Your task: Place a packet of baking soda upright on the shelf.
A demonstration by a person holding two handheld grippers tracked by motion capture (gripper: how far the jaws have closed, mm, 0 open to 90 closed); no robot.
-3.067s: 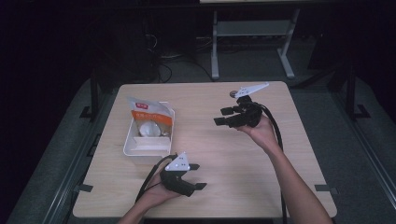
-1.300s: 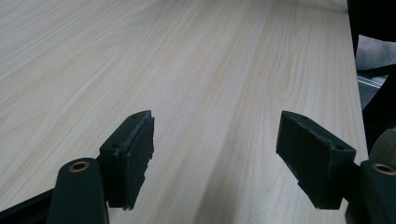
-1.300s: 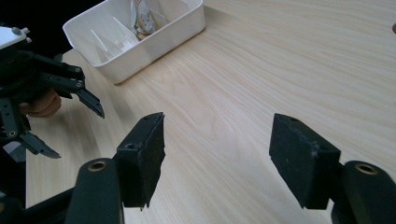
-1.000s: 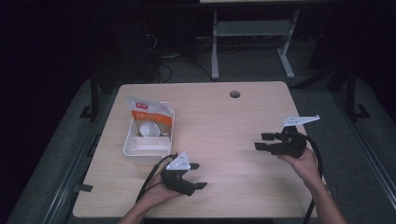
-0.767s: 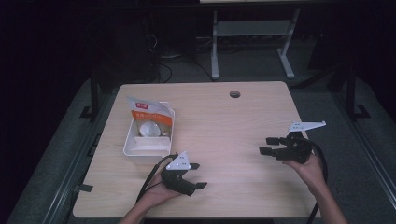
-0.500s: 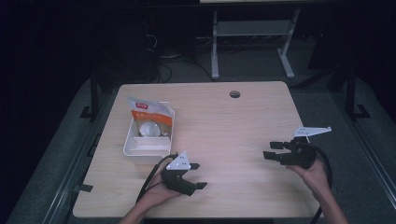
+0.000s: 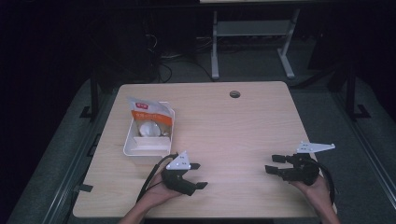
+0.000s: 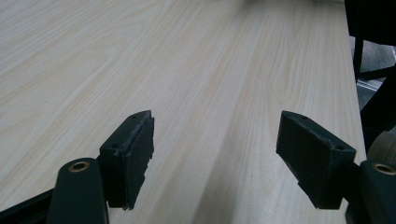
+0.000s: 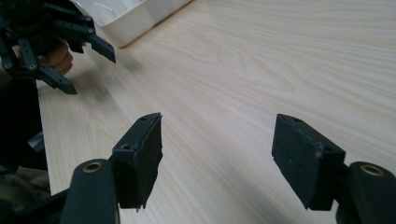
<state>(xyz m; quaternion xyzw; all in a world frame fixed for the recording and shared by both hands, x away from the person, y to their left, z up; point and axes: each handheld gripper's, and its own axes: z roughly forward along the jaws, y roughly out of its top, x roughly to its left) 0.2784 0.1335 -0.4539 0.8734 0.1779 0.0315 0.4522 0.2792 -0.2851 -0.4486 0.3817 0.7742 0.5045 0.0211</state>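
Hand-held gripper (image 9: pixel 217 161) gapes empty; high view alone reveals bag (image 7: pixel 150 112).

Looks like a lab or test room: a bare wooden table (image 7: pixel 224 135) on dark flooring, cables (image 7: pixel 187 56) and a grey metal stand (image 7: pixel 252 32) beyond the hand-held gripper (image 7: pixel 198 176).

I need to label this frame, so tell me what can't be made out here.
- High view: print on the orange-and-white packet is too small to read.
- High view: the packet hides part of the white tray.
- Right gripper view: the tray is cut off by the top edge.
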